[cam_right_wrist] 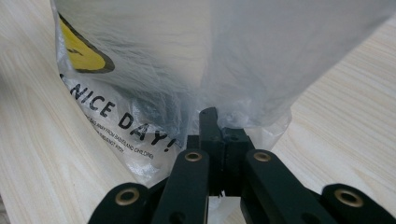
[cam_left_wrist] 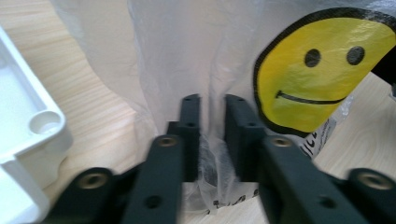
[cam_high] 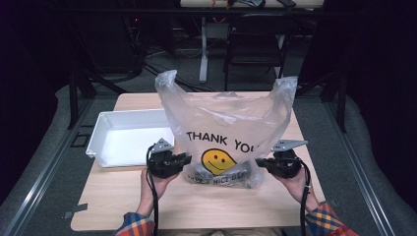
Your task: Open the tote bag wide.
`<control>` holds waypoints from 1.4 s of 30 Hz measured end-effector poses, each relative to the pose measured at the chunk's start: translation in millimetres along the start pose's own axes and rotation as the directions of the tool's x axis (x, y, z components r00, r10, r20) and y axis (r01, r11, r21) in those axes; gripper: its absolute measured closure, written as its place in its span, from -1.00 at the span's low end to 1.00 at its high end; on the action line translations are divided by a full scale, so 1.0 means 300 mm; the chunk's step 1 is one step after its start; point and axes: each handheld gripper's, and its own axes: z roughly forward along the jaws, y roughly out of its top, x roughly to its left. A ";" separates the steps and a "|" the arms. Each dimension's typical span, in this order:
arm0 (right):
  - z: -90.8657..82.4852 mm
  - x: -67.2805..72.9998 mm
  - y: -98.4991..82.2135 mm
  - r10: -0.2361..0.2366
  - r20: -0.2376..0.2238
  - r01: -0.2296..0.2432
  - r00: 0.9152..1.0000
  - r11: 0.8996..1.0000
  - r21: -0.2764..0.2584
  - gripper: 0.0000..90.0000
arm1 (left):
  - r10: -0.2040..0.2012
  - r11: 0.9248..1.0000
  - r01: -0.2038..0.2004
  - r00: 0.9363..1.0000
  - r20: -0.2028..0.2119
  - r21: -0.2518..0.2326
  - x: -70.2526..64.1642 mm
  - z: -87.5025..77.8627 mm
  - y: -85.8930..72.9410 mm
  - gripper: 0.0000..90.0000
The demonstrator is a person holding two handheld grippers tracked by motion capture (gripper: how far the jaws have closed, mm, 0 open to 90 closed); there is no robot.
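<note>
A clear plastic bag [cam_high: 226, 118] printed with "THANK YOU" and a yellow smiley stands upright in the middle of the wooden table [cam_high: 123, 201], its two handles sticking up. My left gripper [cam_high: 186, 158] is at the bag's lower left corner. In the left gripper view the jaws [cam_left_wrist: 212, 100] stand close together with a bunch of the bag's film [cam_left_wrist: 177, 56] pinched in the narrow gap. My right gripper [cam_high: 260, 162] is at the lower right corner. Its jaws [cam_right_wrist: 210, 112] are pressed together on the film [cam_right_wrist: 233, 56] beside the words "NICE DAY".
A white plastic tray [cam_high: 105, 123] lies on the table just left of the bag; its corner [cam_left_wrist: 28, 135] is close beside my left gripper. Bare wood runs along the table's near edge. Chair and desk legs stand on the floor beyond the table.
</note>
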 end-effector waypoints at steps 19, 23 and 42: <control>0.076 -0.048 -0.061 0.055 0.001 -0.054 0.998 0.986 0.157 0.99 | 0.008 0.989 -0.010 1.000 0.016 0.149 0.010 0.080 -0.067 1.00; 0.056 -0.044 -0.055 0.061 -0.007 -0.059 0.998 0.990 0.132 0.70 | 0.025 0.984 -0.029 0.999 0.022 0.178 0.014 0.079 -0.068 1.00; 0.023 -0.019 -0.046 0.033 -0.027 -0.031 0.999 0.998 0.060 1.00 | -0.029 0.978 0.017 0.998 0.054 0.208 0.020 0.064 -0.099 1.00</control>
